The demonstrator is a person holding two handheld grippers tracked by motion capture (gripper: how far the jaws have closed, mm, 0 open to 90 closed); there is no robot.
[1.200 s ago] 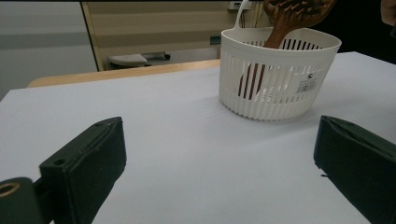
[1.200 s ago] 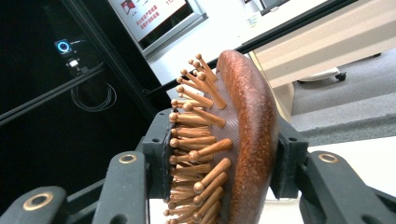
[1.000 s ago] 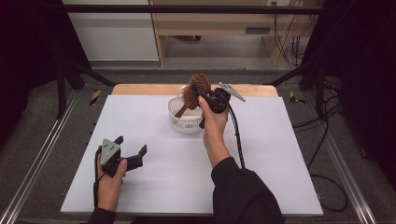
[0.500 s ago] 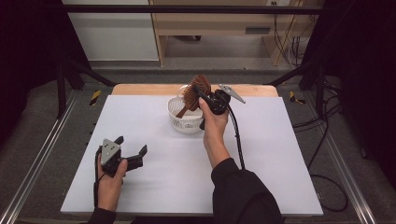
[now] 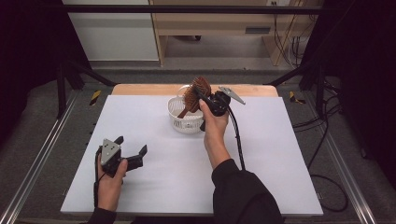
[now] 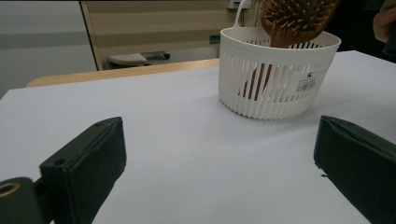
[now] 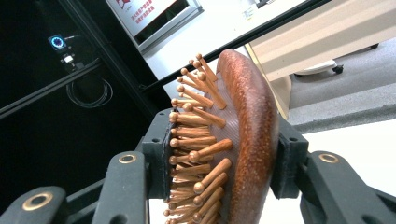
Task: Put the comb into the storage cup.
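Over the white basket point(image 5: 186, 116) at the table's far side, my right gripper point(image 5: 208, 99) clamps the wooden hairbrush point(image 5: 198, 89) by its head, handle seemingly dipping inside the basket. Near me, my left gripper point(image 5: 132, 151) rests wide, holding nothing.

The brush point(image 7: 243, 140) is reddish-brown wood, with lighter tan pins. Below the right gripper point(image 5: 205, 100), the basket point(image 6: 275, 74) is white with a pattern of thin vertical slots. Both grippers are black; the left gripper point(image 5: 133, 151) carries a grey plate. The worktop point(image 5: 154, 186) is white with a pale wood far edge.
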